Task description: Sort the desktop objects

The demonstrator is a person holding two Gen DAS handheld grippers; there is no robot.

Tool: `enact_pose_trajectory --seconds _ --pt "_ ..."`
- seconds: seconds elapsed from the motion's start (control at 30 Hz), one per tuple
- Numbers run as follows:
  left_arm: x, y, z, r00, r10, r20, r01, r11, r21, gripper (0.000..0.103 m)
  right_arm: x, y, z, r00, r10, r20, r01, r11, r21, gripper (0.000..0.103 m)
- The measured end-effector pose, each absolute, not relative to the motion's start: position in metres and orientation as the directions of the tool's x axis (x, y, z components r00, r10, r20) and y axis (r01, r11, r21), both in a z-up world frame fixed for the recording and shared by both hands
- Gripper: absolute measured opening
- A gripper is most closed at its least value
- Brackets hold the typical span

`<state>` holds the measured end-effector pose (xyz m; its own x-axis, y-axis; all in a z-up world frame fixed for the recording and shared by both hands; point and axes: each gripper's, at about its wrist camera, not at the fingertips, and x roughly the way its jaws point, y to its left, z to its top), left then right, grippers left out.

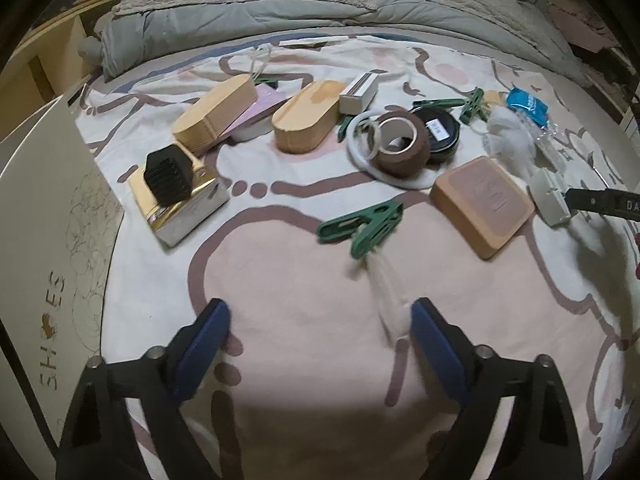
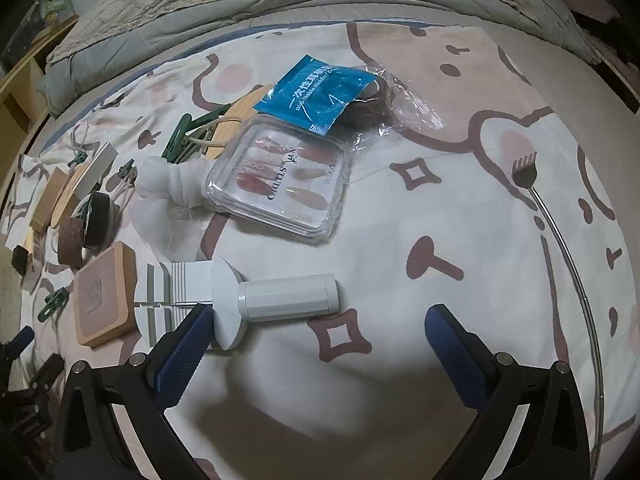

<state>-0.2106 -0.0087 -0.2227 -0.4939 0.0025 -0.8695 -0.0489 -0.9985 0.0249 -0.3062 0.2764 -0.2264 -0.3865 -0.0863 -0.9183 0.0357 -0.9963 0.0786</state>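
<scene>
Green clip lies on bedsheet, long axis running lower-left to upper-right, ahead of left gripper, fingers wide, nothing held. Tan pad lies to its right, tape roll beyond. Right gripper wide, empty; white tool lies level, just beside its left finger.

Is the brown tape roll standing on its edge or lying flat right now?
Lying flat. The brown tape roll rests on its side face on the white ring, its hollow core facing up in the left wrist view.
</scene>
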Motion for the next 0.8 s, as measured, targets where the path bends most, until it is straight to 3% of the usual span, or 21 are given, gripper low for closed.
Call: enact_pose_trajectory --seconds 0.07,0.23,0.33,0.47,0.63,0.8 --pt "-0.211 -0.007 -0.222 -0.496 0.007 -0.868 -0.057 -0.998 0.024 0.072 -0.305 0.277 -0.226 -0.387 -0.083 -0.919 0.035 -0.997 0.075 0.103" --pt "-0.21 -0.006 -0.223 -0.486 0.043 -0.873 -0.083 -0.997 -0.003 0.045 -0.299 0.279 -0.231 -0.383 -0.094 -0.919 0.019 -0.995 0.094 0.103" --pt "-0.209 -0.007 -0.221 -0.471 0.081 -0.879 -0.102 -0.994 -0.037 0.036 -0.296 0.279 -0.231 -0.382 -0.102 -0.919 0.026 -0.995 0.099 0.103" --pt "-0.209 -0.005 -0.218 -0.46 0.122 -0.879 -0.122 -0.99 -0.073 0.016 -0.294 0.277 -0.231 -0.382 -0.095 -0.919 0.049 -0.995 0.082 0.103" --pt "-0.203 0.0 -0.214 -0.456 0.152 -0.877 -0.157 -0.984 -0.09 0.005 -0.292 0.278 -0.231 -0.382 -0.093 -0.92 0.04 -0.996 0.084 0.103" --pt "-0.194 0.0 -0.208 -0.454 0.179 -0.873 -0.189 -0.977 -0.102 0.004 -0.291 0.272 -0.225 -0.386 -0.062 -0.921 0.072 -0.997 0.036 0.103"
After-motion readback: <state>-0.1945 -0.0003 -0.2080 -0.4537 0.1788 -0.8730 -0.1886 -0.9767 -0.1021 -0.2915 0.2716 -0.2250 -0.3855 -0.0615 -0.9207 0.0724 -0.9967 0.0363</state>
